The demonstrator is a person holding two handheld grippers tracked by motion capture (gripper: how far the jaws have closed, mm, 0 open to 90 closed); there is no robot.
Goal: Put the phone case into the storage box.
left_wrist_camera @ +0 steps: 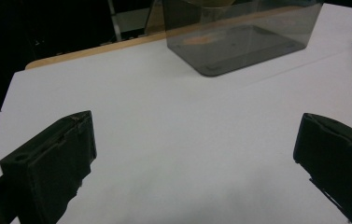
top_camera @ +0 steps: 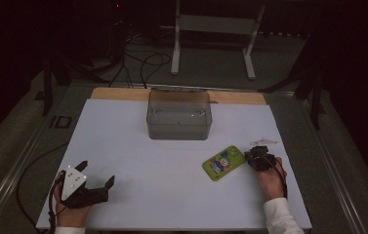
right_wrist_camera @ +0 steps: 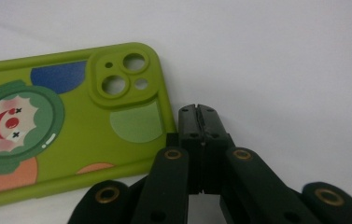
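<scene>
A green phone case (top_camera: 224, 162) printed with a clown face lies flat on the white table sheet (top_camera: 172, 161), right of centre. In the right gripper view the case (right_wrist_camera: 71, 116) shows its camera cut-outs. My right gripper (right_wrist_camera: 200, 114) is shut with nothing between its jaws, its tip right beside the case's edge; in the high view it (top_camera: 251, 155) sits at the case's right end. My left gripper (top_camera: 96, 174) rests at the front left, jaws wide open over bare sheet (left_wrist_camera: 187, 154).
A clear grey plastic box (top_camera: 179, 115) stands at the back centre of the sheet, seen also from the left gripper (left_wrist_camera: 239, 39). A wooden board edge (top_camera: 118, 93) runs behind it. Cables and a metal stand (top_camera: 211, 29) lie beyond the table.
</scene>
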